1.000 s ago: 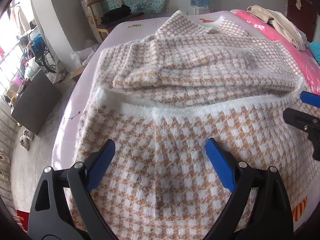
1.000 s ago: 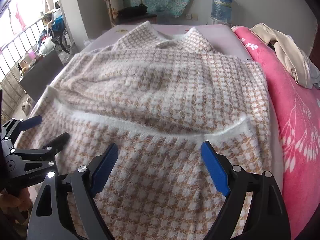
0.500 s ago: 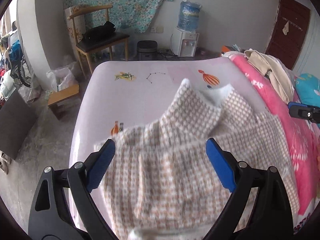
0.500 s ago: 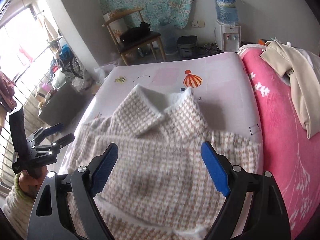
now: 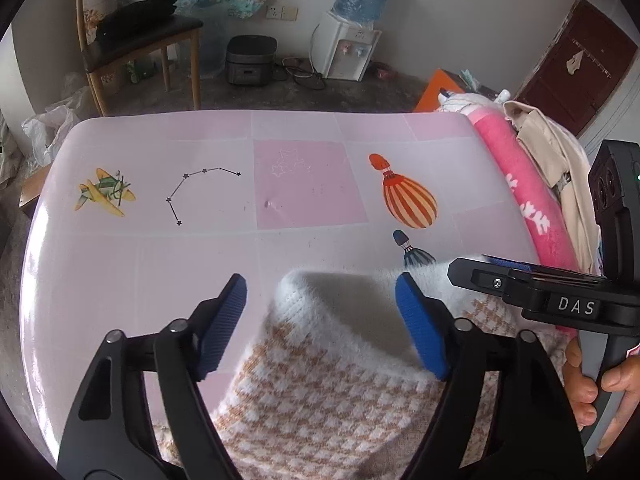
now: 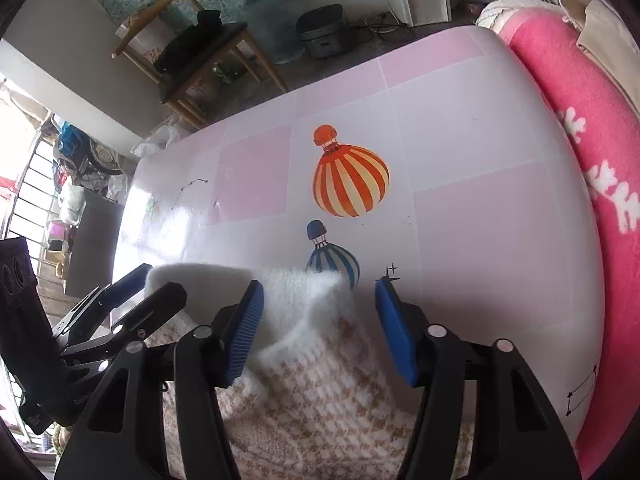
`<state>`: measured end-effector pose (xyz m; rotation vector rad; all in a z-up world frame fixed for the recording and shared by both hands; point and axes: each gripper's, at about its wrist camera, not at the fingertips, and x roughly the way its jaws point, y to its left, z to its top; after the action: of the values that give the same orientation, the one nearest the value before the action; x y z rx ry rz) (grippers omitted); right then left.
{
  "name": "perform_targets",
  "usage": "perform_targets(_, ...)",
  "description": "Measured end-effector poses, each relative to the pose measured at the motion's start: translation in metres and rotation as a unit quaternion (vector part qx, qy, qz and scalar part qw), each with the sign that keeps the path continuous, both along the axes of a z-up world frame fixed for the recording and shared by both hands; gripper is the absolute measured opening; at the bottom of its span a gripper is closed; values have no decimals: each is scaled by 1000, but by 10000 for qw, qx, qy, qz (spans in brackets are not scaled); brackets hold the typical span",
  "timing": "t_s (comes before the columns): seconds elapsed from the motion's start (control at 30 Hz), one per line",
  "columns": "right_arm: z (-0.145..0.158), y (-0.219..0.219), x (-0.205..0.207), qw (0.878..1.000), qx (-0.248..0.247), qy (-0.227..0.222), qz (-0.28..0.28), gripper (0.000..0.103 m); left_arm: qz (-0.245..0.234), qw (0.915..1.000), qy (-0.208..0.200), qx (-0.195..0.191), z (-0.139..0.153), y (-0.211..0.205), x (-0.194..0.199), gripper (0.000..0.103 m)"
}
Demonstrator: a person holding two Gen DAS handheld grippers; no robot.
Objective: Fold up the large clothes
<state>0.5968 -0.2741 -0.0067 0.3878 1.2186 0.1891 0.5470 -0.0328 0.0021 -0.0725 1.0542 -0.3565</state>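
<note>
A fluffy white-and-tan houndstooth sweater (image 5: 320,400) lies on the pink printed bed sheet (image 5: 160,280), its white collar (image 5: 320,292) at the far end. My left gripper (image 5: 320,320) straddles the collar's left part; its jaws are closing, and the left pad stands clear of the fabric. My right gripper (image 6: 320,328) straddles the collar's right corner (image 6: 312,300), jaws closing, with a gap at the right pad. Each gripper shows in the other's view: the right gripper (image 5: 464,270) beside the left, the left gripper (image 6: 156,288) at the collar's other end.
A rolled pink blanket (image 5: 520,200) with a beige garment (image 5: 560,168) on it lines the bed's right side. Beyond the bed's far edge are a wooden chair (image 5: 140,36), a rice cooker (image 5: 252,60) and a water dispenser (image 5: 348,52). A hand (image 5: 588,392) holds the right gripper.
Both grippers have travelled from the sweater's hem across its body to the collar. Their jaws have narrowed. The bare sheet and the floor beyond have come into view.
</note>
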Motion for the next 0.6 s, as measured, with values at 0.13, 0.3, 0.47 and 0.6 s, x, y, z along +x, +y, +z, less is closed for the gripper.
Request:
perform_targets(0.13, -1, -1, -9, 9998, 54, -61, 157, 17, -73, 9995, -24, 301, -4, -8, -4, 34)
perform_targets(0.3, 32, 7, -33, 9977, -12, -452, 508, 12, -298, 9994, -152, -109, 23, 10, -30, 16)
perform_targets(0.47, 67, 17, -74, 9921, -350, -822, 879, 12, -625, 9966, -474, -255, 60, 20, -79, 12)
perform_targets(0.6, 80, 22, -127, 9839, -844, -1040, 1182, 12, -1064, 9919, -678, -115, 76, 23, -131, 11)
